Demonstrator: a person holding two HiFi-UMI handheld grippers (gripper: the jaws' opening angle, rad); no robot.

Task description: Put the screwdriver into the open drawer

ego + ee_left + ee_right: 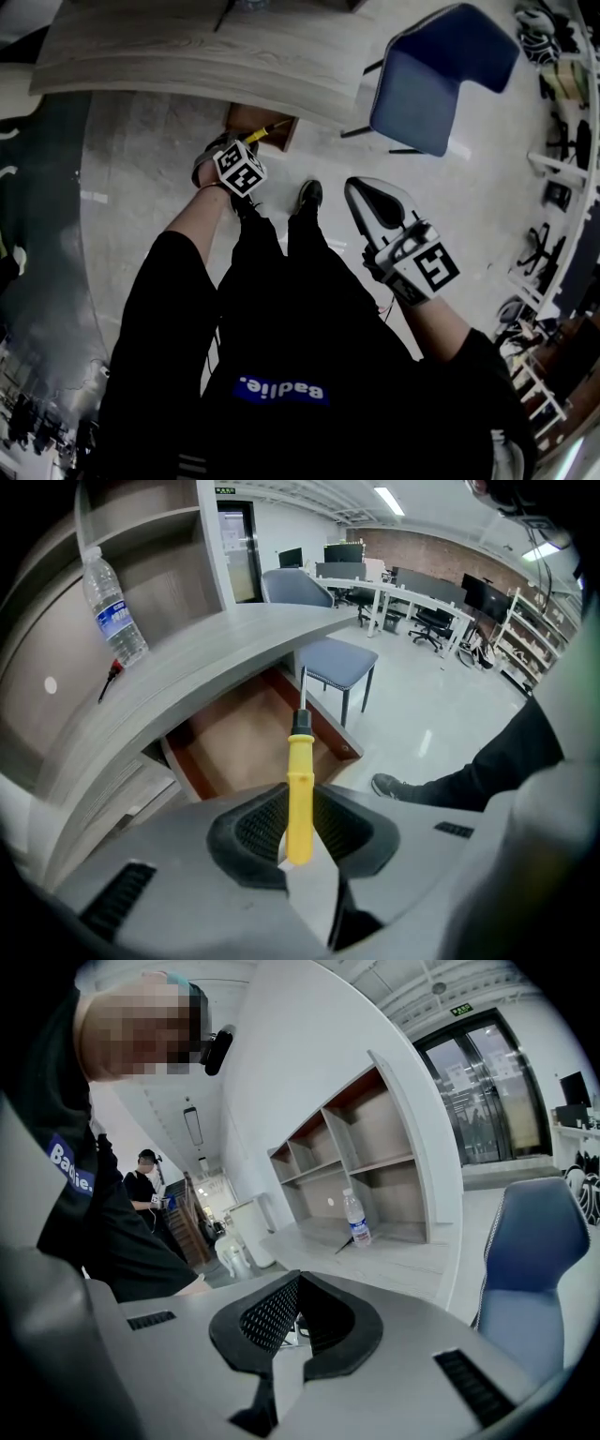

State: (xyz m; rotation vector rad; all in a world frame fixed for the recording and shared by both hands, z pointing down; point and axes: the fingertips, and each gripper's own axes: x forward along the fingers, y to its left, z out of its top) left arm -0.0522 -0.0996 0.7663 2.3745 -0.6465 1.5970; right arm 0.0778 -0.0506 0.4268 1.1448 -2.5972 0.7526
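Your left gripper (298, 829) is clamped on the screwdriver (298, 775), with both ribbed pads pressing the lower end of its handle. The handle is plain yellow, slim and rounded at the butt. It ends in a black collar, and a thin bright metal shaft runs on beyond that. The tool stands straight out from the jaws, its shaft aimed at the drawer (234, 747), which is pulled out from under the desk (216, 653) and shows a brown wooden floor. From the head view, the left gripper (246, 145) holds the screwdriver (273, 127) over the drawer (251, 117). Whether the tip touches the wood cannot be told. A bottle (111, 607) stands on the desk, and a blue chair (330, 658) is just beside the drawer. Your shoe (389, 785) is on the floor near it. Your right gripper (298, 1283) has its jaws together with nothing between them. In the head view, this right gripper (361, 192) is well apart from the left one.
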